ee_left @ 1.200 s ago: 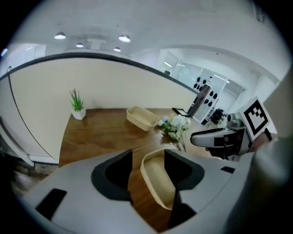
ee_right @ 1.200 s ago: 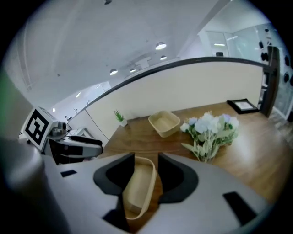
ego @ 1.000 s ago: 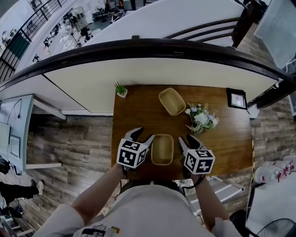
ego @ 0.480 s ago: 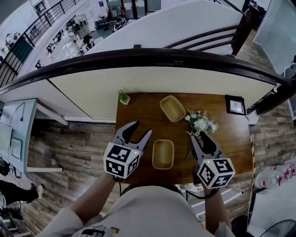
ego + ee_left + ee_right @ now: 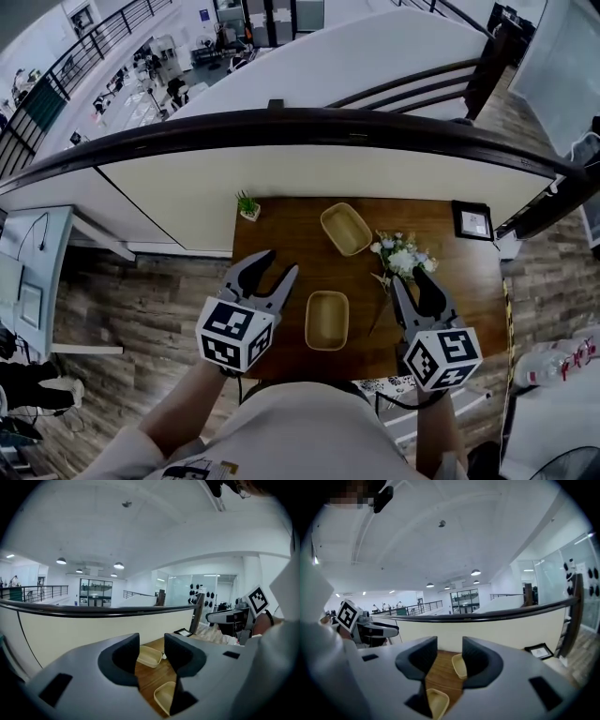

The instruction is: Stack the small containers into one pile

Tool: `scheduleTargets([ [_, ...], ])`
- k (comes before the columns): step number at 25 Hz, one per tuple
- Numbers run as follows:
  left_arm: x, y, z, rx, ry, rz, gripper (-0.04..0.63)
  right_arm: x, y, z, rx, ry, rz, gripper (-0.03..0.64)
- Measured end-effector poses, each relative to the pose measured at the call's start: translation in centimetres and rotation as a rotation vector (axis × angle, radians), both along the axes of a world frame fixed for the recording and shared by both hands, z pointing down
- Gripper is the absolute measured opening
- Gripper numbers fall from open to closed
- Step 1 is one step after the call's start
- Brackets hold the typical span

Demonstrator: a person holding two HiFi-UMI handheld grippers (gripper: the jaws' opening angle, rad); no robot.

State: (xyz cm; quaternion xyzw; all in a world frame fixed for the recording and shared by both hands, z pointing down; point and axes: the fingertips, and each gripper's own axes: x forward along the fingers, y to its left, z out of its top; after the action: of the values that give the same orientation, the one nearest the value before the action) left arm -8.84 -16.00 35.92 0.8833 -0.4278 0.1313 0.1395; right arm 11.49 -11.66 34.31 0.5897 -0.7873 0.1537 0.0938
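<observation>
Containers (image 5: 327, 320) are smooth beige round-cornered oblong bowls.

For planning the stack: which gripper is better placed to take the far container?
Probably left. The left gripper, empty jaws just closing, faces the far container over bare table; flowers stand close beside the right gripper.

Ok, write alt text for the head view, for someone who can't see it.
Two shallow tan containers lie apart on a brown wooden table: near container, far container. The left gripper, whose jaws have just been closing on nothing, and the right gripper, also empty, hover either side of the near one.
</observation>
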Motion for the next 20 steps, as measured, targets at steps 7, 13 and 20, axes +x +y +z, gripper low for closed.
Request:
scheduleTargets([
  [7, 1.9, -2.6, 0.4, -0.038, 0.027, 0.018, 0.183, 2.5, -3.7, 1.6, -0.047, -0.051, 0.027, 0.172],
  [13, 4.6, -6.9, 4.1, -0.145, 0.021, 0.018, 0.183, 3.2, -8.4, 4.5, -0.112, -0.019, -0.014, 0.175],
  [20, 6.8, -11.6, 9.7, -0.311, 0.057, -0.040, 0.183, 3.1, -15.1, 9.9, -0.223, -0.026, -0.058, 0.184],
])
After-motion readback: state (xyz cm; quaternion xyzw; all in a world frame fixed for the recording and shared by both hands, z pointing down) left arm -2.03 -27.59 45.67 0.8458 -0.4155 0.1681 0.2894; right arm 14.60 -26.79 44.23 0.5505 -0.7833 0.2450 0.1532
